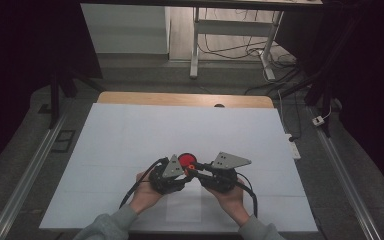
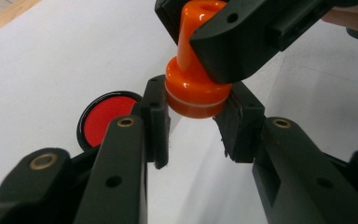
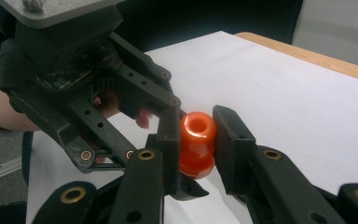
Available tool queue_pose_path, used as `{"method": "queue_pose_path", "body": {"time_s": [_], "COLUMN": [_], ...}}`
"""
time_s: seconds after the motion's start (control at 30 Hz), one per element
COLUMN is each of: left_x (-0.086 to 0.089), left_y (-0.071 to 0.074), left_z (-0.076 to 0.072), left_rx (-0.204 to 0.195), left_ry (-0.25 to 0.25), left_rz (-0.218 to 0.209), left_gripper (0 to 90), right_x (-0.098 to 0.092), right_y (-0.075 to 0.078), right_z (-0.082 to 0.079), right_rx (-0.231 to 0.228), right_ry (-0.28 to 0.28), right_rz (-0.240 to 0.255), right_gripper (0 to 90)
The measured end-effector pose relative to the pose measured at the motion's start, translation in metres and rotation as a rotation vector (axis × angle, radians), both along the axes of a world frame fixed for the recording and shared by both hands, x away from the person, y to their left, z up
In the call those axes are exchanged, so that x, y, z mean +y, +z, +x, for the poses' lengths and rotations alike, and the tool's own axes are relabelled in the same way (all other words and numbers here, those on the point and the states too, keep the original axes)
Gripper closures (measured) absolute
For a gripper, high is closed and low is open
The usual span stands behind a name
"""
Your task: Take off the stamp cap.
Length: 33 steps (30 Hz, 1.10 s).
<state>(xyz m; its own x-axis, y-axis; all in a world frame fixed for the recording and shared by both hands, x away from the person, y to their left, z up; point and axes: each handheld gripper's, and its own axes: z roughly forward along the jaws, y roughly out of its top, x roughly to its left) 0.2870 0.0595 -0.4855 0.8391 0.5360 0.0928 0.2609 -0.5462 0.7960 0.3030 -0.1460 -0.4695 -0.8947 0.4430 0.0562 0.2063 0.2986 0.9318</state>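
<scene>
Stamp [image 2: 193, 84], orange and shiny, hangs just above the table [image 1: 130, 130], held by both grippers at once. The left gripper [image 2: 193, 123] has its jaws clenched on the wide round base. The right gripper [image 3: 196, 140] has its jaws clenched on the thin handle on top.

It looks like hard plastic: small, light and stiff, so it should not squash. The smooth skin could be slippery. The base is the best spot to hold, since it is fat and its sides fit the flat pads. The handle is thin and round, so it may turn in the jaws.

An ink pad [image 2: 106, 119], red in a black ring, lies on the white sheet at about 9 o'clock from the stamp, near it but not touching. In the high view the table edges are far off, with lots of open room toward 12, 3 and 9 o'clock.
</scene>
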Motion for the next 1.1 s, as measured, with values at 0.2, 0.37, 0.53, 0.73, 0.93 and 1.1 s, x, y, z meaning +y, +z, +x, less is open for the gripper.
{"method": "queue_pose_path", "body": {"time_s": [0.2,0.37,0.53,0.73,0.93,1.1], "left_x": [0.0001,0.0002,0.0001,-0.0003,0.0008,0.0009], "left_y": [-0.0023,-0.0024,-0.0029,-0.0038,-0.0034,-0.0035], "left_z": [0.0009,0.0006,0.0008,0.0009,0.0012,0.0008], "left_rx": [0.013,0.013,0.015,0.019,0.021,0.020], "left_ry": [-0.003,-0.003,-0.005,-0.009,-0.015,-0.015], "left_rz": [-0.006,-0.007,-0.006,-0.002,-0.012,-0.015], "left_gripper": [65.4,65.4,65.4,65.5,65.5,65.5], "right_x": [0.0007,0.0012,0.0011,0.0013,0.0006,0.0007], "right_y": [-0.0007,-0.0010,-0.0011,-0.0016,-0.0013,-0.0016], "right_z": [-0.0007,-0.0015,-0.0014,-0.0013,-0.0012,-0.0021], "right_rx": [0.000,-0.012,-0.007,-0.005,-0.001,-0.005], "right_ry": [-0.006,-0.007,-0.007,-0.004,-0.003,-0.005], "right_rz": [-0.006,-0.008,-0.009,-0.013,-0.004,0.003], "right_gripper": [72.4,72.6,72.7,72.9,72.9,73.0]}}
